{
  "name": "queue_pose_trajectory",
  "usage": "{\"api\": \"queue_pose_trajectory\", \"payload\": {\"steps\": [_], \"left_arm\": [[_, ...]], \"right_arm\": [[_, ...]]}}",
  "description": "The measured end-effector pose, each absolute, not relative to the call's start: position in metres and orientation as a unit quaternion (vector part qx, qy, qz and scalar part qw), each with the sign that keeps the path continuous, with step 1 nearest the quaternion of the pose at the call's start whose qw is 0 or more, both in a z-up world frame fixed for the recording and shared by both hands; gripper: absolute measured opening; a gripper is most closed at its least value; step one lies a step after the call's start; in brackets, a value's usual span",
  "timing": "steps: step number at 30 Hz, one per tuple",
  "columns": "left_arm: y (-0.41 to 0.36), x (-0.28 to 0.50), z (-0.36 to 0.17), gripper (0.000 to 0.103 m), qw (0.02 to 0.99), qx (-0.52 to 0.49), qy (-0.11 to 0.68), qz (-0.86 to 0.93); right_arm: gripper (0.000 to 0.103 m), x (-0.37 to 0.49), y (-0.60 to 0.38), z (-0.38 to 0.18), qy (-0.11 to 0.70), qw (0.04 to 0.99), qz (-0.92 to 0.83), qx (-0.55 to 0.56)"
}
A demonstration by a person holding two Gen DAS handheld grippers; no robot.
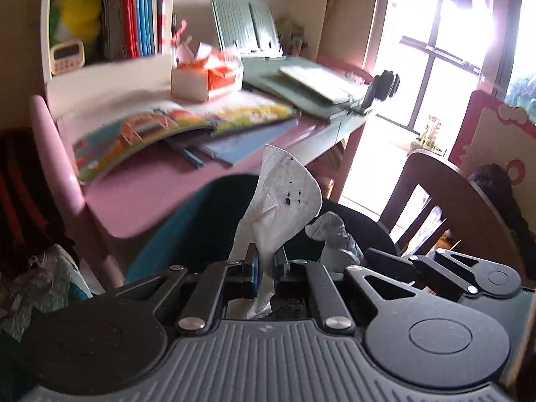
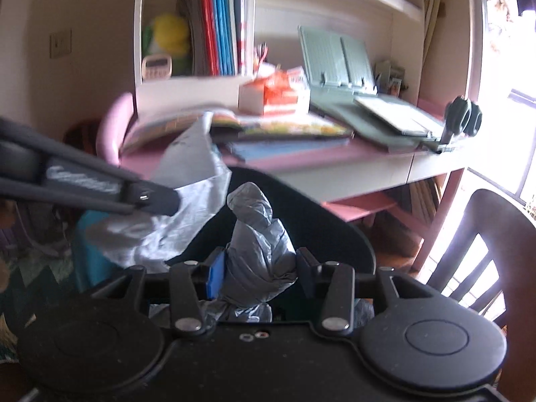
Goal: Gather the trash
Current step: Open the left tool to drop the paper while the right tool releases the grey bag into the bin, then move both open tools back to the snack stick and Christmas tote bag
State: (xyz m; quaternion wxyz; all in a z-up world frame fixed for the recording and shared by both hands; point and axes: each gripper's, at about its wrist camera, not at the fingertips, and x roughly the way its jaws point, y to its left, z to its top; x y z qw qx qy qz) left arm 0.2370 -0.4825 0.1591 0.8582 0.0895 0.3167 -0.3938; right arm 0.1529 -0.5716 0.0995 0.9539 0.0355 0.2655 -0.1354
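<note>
The left gripper is pressed together on a crumpled white tissue speckled with dark spots; the tissue stands up from between the pads and a scrap of it pokes out behind them. The right gripper pinches a wad of grey plastic bag, which bulges between the blue pad on its left and the black finger on its right. Both pieces of trash are held in the air, close together, over the dark back of a chair that stands in front of the pink tabletop.

At the far middle of the tabletop sits a small open white box stuffed with orange and white packets or wrappers. To its left, on the shelf unit, a cubby holds upright red and blue folders, a yellow plush toy and a small calculator-like device.

Near the front of the tabletop a colourful picture book lies open over a blue folder. To the right lie green boards and a green book stand, and a dark clamp-on device at the right edge. A brown wooden chair stands at the right, beside the bright window.
</note>
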Motion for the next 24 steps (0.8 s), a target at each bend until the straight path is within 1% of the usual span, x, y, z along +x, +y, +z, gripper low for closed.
{"api": "queue_pose_trajectory", "payload": {"steps": [5, 13, 16, 18, 24], "left_arm": [[-0.496, 0.250, 0.136, 0.008, 0.851, 0.094, 0.345, -0.385], [-0.506, 0.255, 0.119, 0.009, 0.841, 0.103, 0.373, -0.378], [-0.506, 0.255, 0.116, 0.019, 0.839, 0.103, 0.378, -0.377], [-0.504, 0.253, 0.117, 0.031, 0.840, 0.102, 0.377, -0.377], [-0.491, 0.245, 0.126, 0.032, 0.841, 0.090, 0.370, -0.385]], "right_arm": [[0.044, 0.160, -0.576, 0.087, 0.296, 0.946, -0.127, 0.039], [0.048, 0.167, -0.576, 0.083, 0.319, 0.941, -0.107, 0.038], [0.048, 0.168, -0.575, 0.083, 0.325, 0.940, -0.101, 0.037], [0.049, 0.168, -0.575, 0.083, 0.326, 0.939, -0.100, 0.034], [0.053, 0.161, -0.568, 0.090, 0.325, 0.940, -0.100, 0.023]]}}
